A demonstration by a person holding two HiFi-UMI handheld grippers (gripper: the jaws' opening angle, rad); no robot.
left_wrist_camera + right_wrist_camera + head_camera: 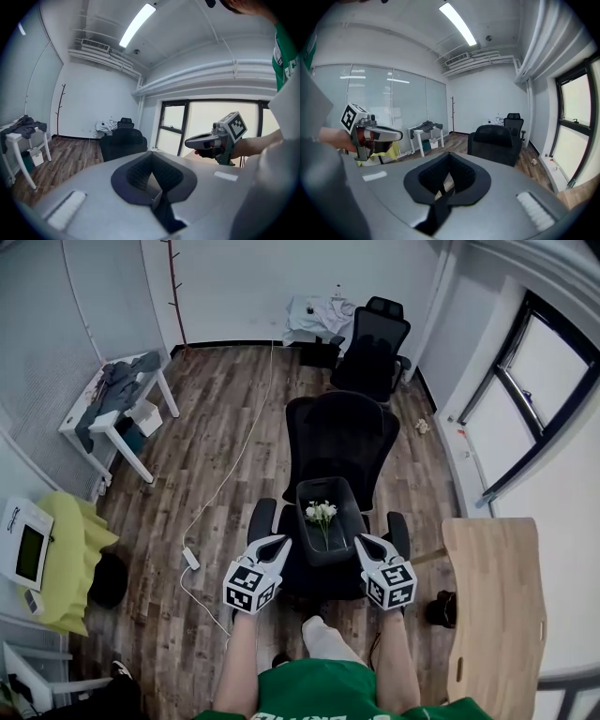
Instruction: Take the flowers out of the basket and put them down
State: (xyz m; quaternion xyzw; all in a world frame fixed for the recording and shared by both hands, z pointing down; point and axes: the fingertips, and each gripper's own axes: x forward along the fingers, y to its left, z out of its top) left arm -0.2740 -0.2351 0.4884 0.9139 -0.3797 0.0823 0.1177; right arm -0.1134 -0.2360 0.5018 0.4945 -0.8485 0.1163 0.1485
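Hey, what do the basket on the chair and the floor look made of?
Basket: dark, matte, smooth-walled, probably plastic; too small to be sure. Floor: brown planks with visible grain and seams, wood or wood-look laminate; which, I cannot tell.

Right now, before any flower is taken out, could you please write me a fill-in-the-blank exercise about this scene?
1. The flowers in the basket are ____ in colour.
2. The basket stands on the seat of a ____ office chair.
3. In the head view, the basket sits ____ the left gripper and the right gripper.
4. The jaws of both grippers are ____, with nothing held in them.

Missing words: white; black; between; shut.
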